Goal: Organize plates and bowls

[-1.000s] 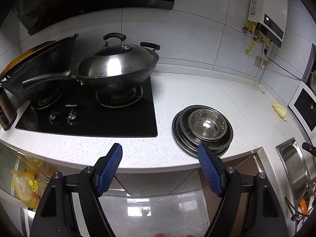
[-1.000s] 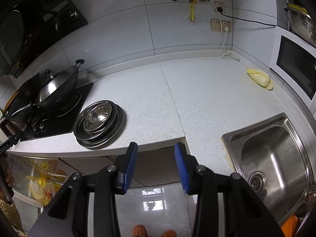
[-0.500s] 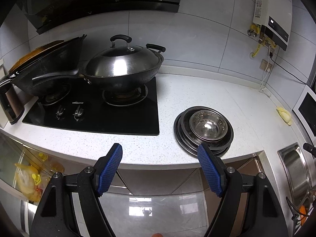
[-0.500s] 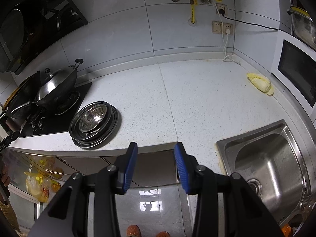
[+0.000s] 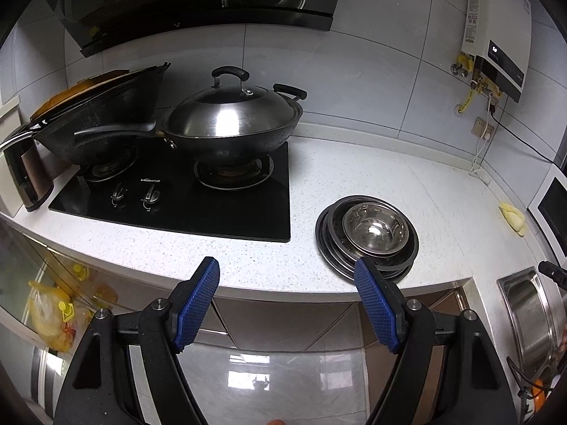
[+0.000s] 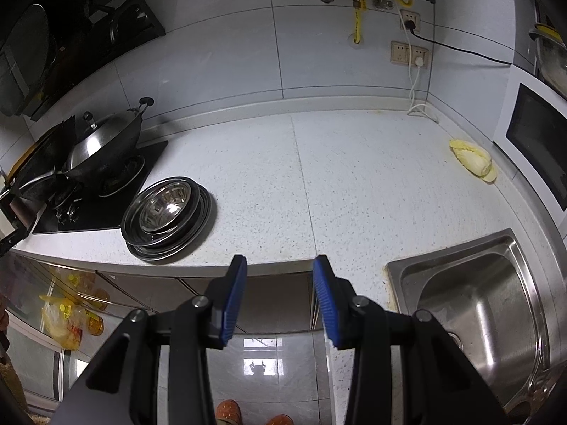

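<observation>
Plate stack (image 5: 366, 236) unmoved; left gripper (image 5: 287, 304) retreated.

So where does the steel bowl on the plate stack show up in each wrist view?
Left wrist: bowl right of centre, on the plate stack, just beyond the right finger.
Right wrist: bowl left of centre, near the counter's front edge.
Shared landmark: lidded wok on the stove beside the stack.
</observation>
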